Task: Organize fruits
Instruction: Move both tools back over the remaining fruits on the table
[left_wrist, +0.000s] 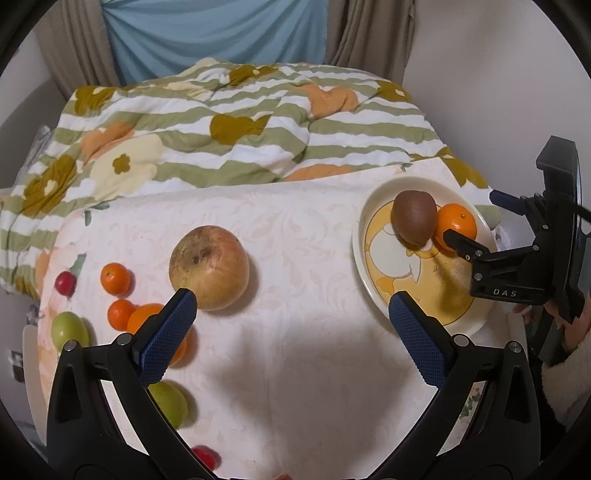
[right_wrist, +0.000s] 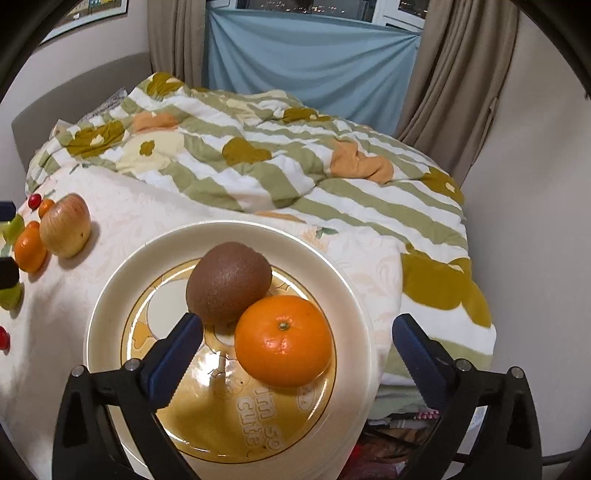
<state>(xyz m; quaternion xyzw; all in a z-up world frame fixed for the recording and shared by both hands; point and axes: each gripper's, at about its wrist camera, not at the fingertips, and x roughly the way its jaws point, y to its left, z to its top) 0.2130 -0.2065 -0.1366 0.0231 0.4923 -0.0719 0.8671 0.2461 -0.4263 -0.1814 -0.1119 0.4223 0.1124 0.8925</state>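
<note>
A cream plate (right_wrist: 110, 295) with a yellow picture holds a brown kiwi (right_wrist: 228, 282) and an orange (right_wrist: 283, 341). My right gripper (right_wrist: 297, 345) is open and empty, its fingers to either side of the orange, just above the plate. In the left wrist view the plate (left_wrist: 360, 236), kiwi (left_wrist: 414, 217) and orange (left_wrist: 458, 223) sit at the right, with my right gripper (left_wrist: 476, 221) over them. My left gripper (left_wrist: 291, 314) is open and empty above the white cloth, near a large apple (left_wrist: 208, 267).
Loose fruit lies at the left of the cloth: small oranges (left_wrist: 116, 278), green fruits (left_wrist: 70, 328), red ones (left_wrist: 65, 282). A striped flowered quilt (left_wrist: 240, 122) is bunched behind the cloth. The plate sits near the table's right edge.
</note>
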